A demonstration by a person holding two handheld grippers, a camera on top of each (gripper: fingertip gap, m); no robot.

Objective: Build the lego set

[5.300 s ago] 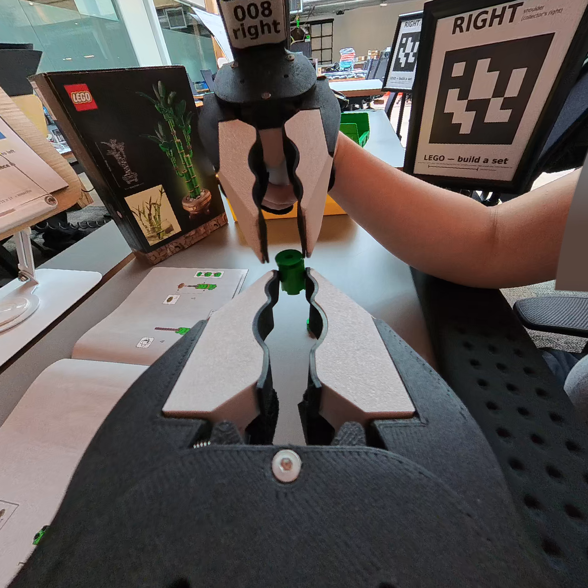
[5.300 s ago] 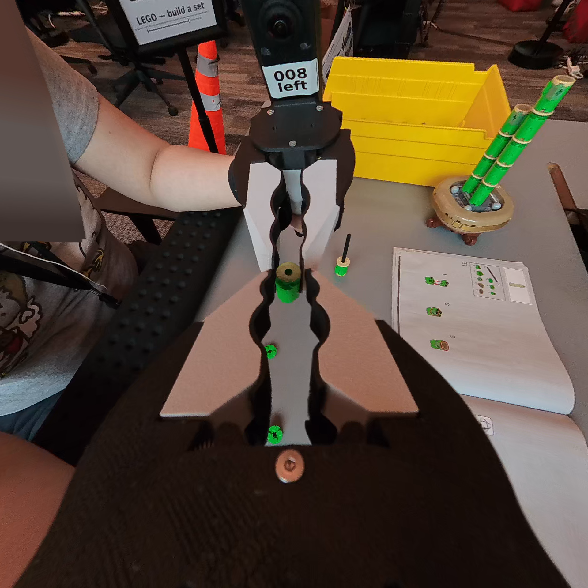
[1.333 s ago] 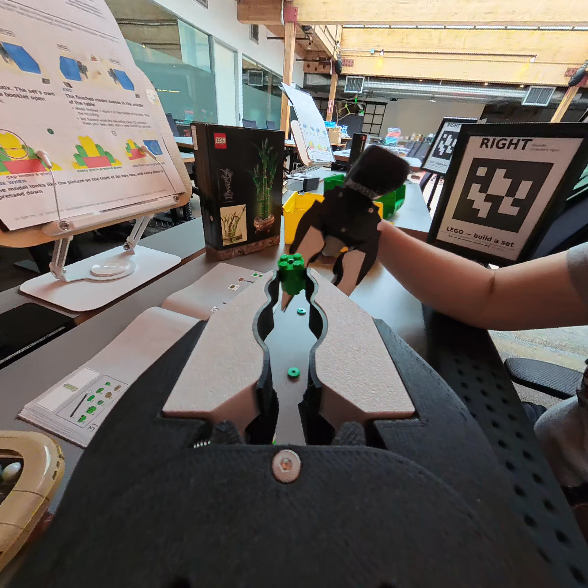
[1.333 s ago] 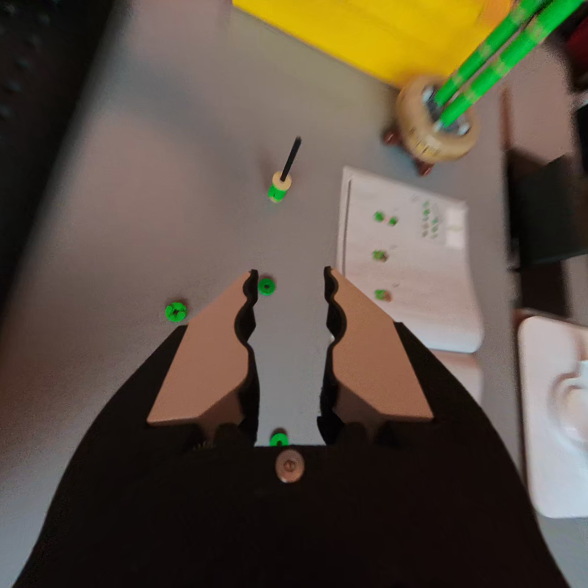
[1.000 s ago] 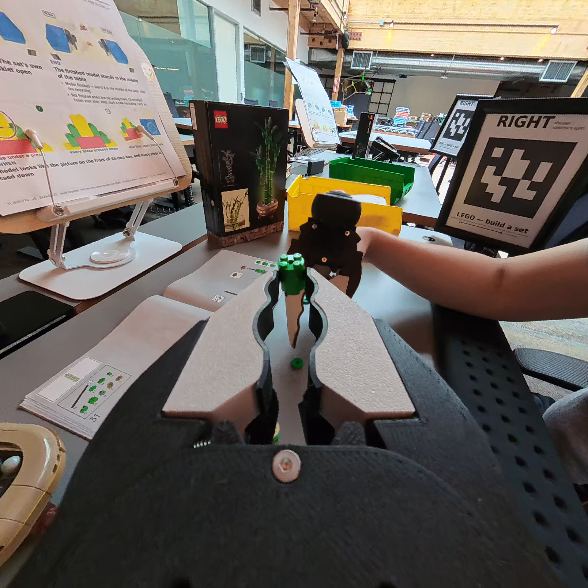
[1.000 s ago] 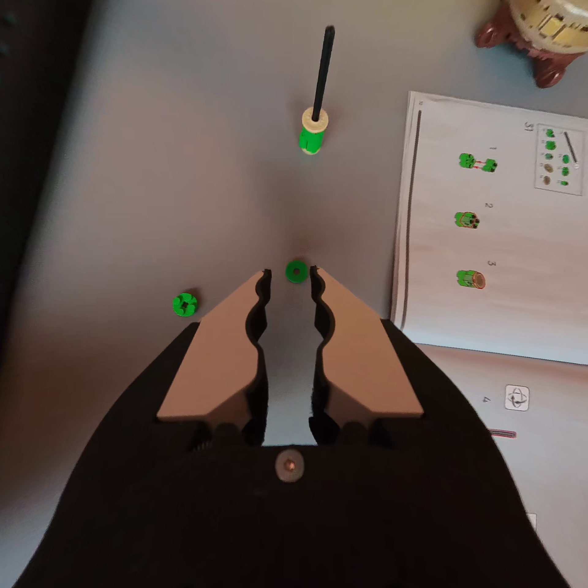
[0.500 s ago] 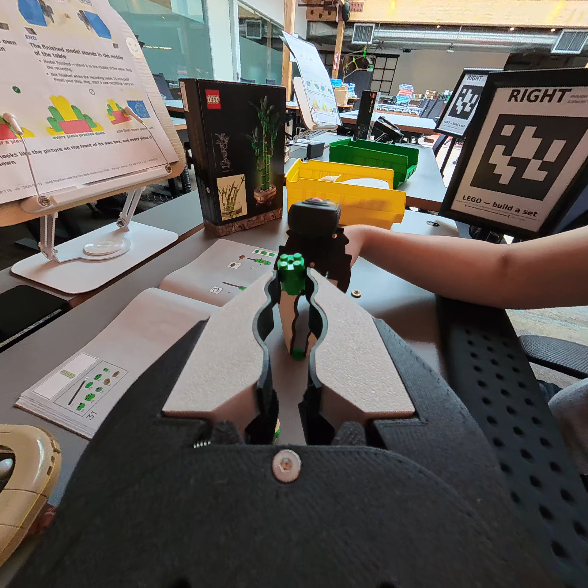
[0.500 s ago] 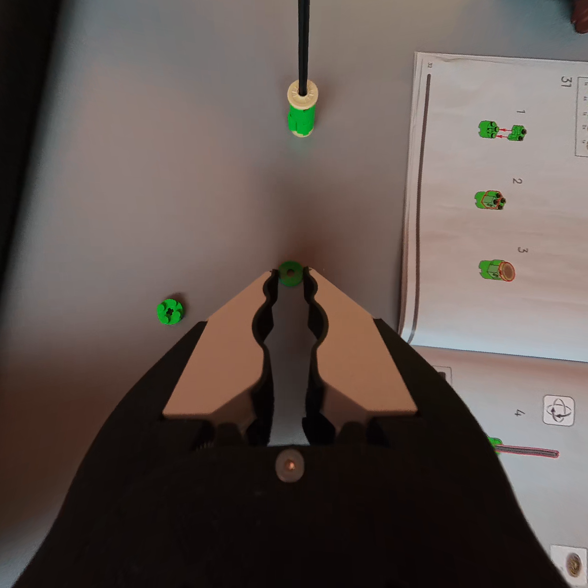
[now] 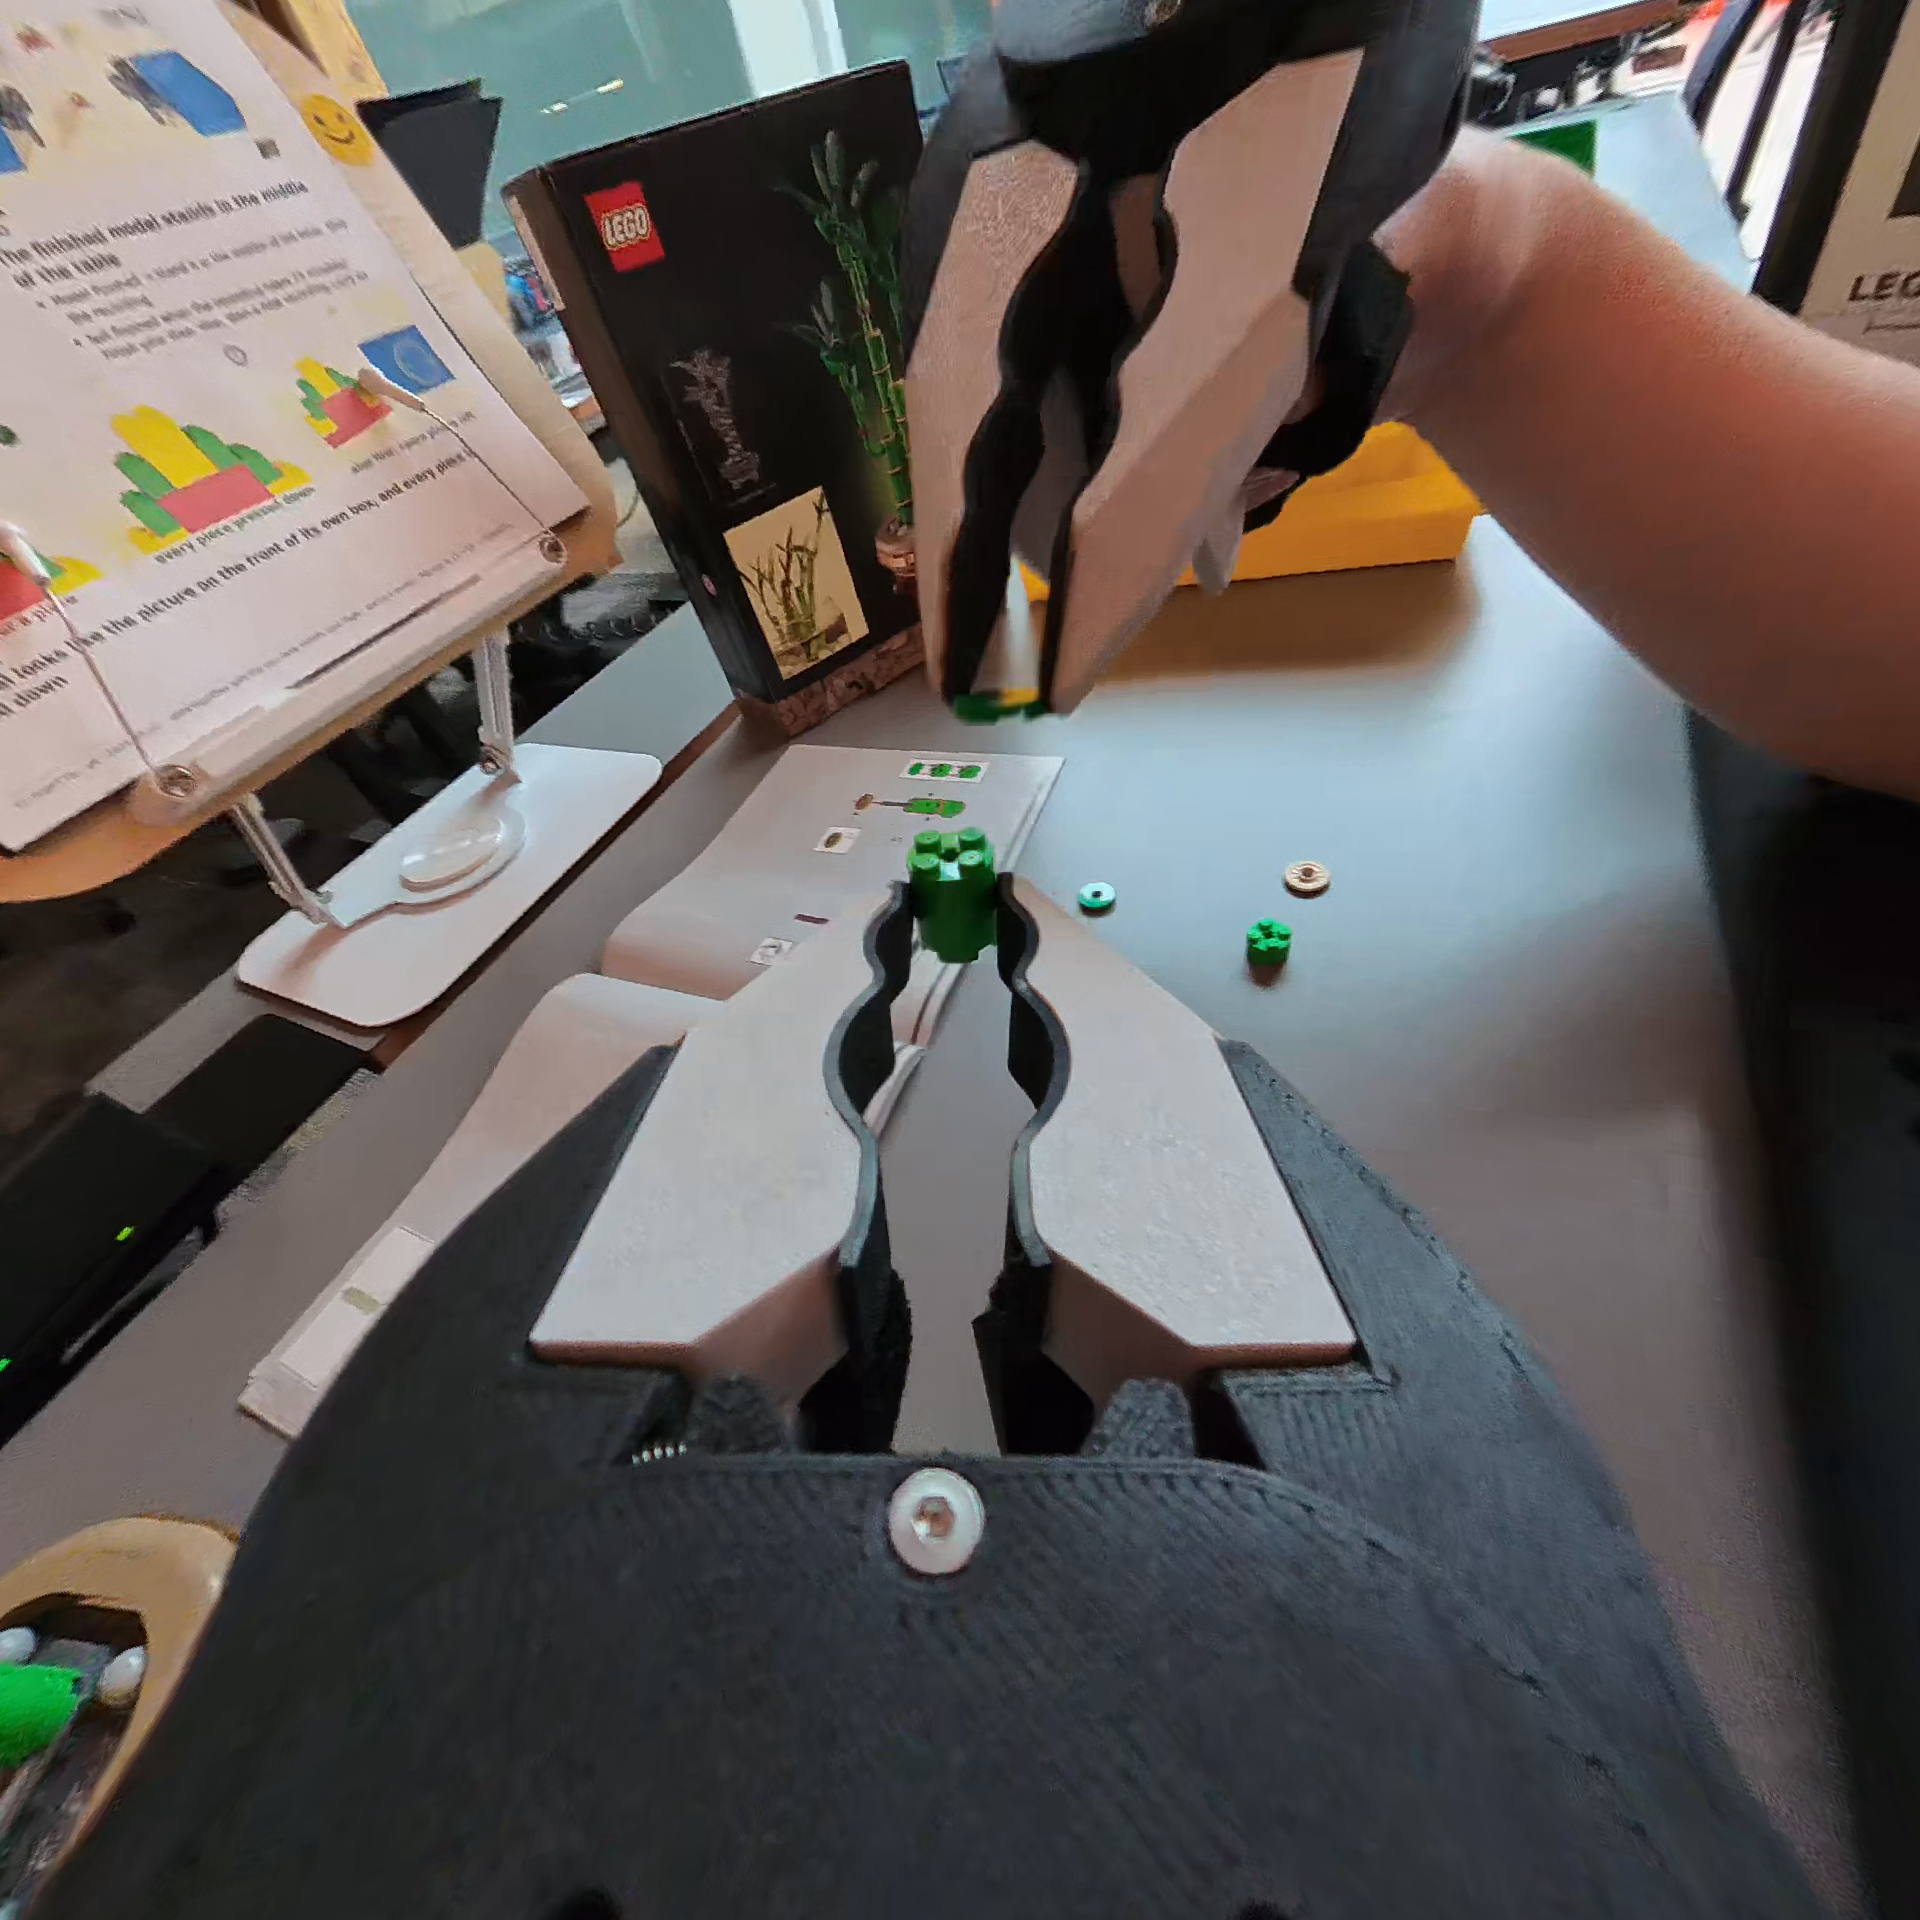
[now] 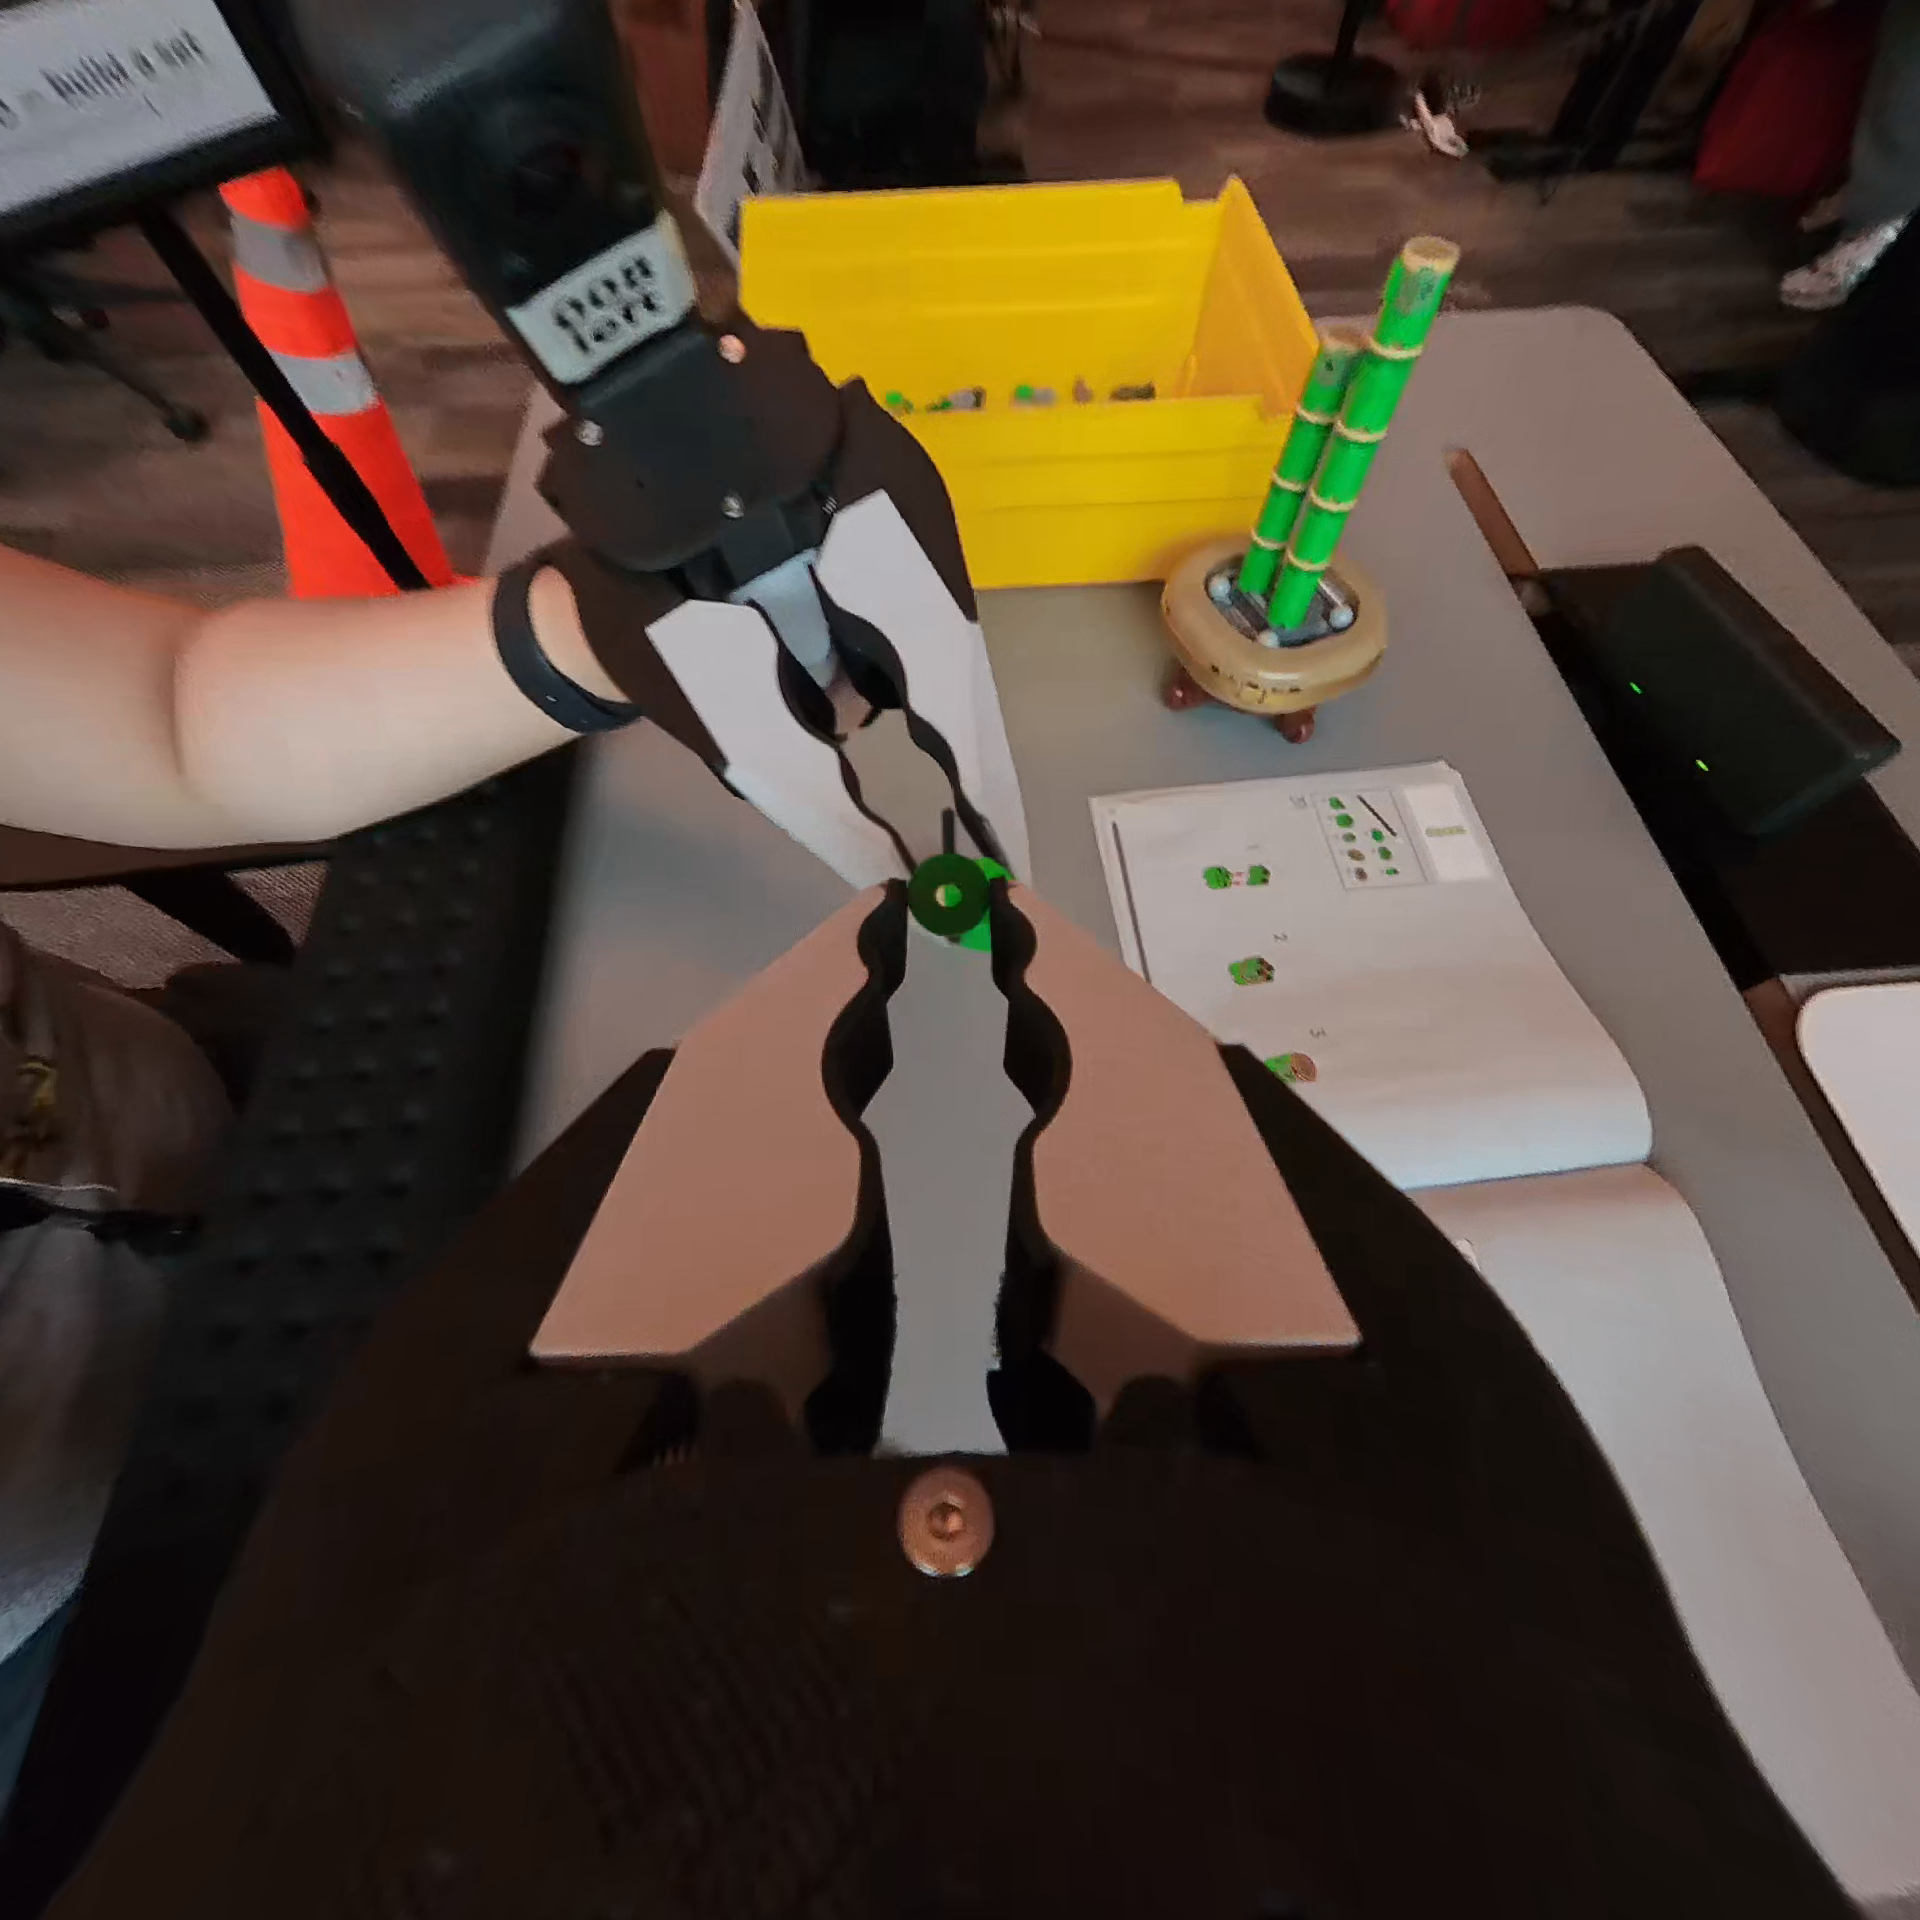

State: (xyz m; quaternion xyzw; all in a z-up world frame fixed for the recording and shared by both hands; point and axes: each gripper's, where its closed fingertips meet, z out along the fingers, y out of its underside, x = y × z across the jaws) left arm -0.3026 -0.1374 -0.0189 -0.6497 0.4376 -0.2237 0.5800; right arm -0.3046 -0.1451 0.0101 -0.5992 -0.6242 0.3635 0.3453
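Note:
My left gripper (image 9: 953, 891) is shut on a green round brick (image 9: 951, 920), studs facing up, held above the grey table (image 9: 1455, 1039). My right gripper (image 10: 948, 902) is shut on a thin green round plate with a hole (image 10: 945, 894). In the left wrist view the right gripper (image 9: 1003, 701) hangs above the brick, points down, and the plate (image 9: 987, 711) sits at its tips, apart from the brick. In the right wrist view the left gripper (image 10: 951, 857) faces mine, and its brick (image 10: 985, 930) is mostly hidden behind the plate.
Loose on the table: a teal-green round plate (image 9: 1096, 896), a tan round plate (image 9: 1306, 878), a small green round brick (image 9: 1269, 940). Open booklet (image 10: 1351, 966), bamboo model in a tan pot (image 10: 1273, 634), yellow bin (image 10: 1039, 364), set box (image 9: 769, 416), page stand (image 9: 260, 416), black device (image 10: 1704, 707). Only a small space, under 4 cm, lies between the two pairs of fingers.
My right gripper closed on the green round plate on the table, lifted it and carried it over the left gripper's brick. The left gripper kept its brick and tilted downward.

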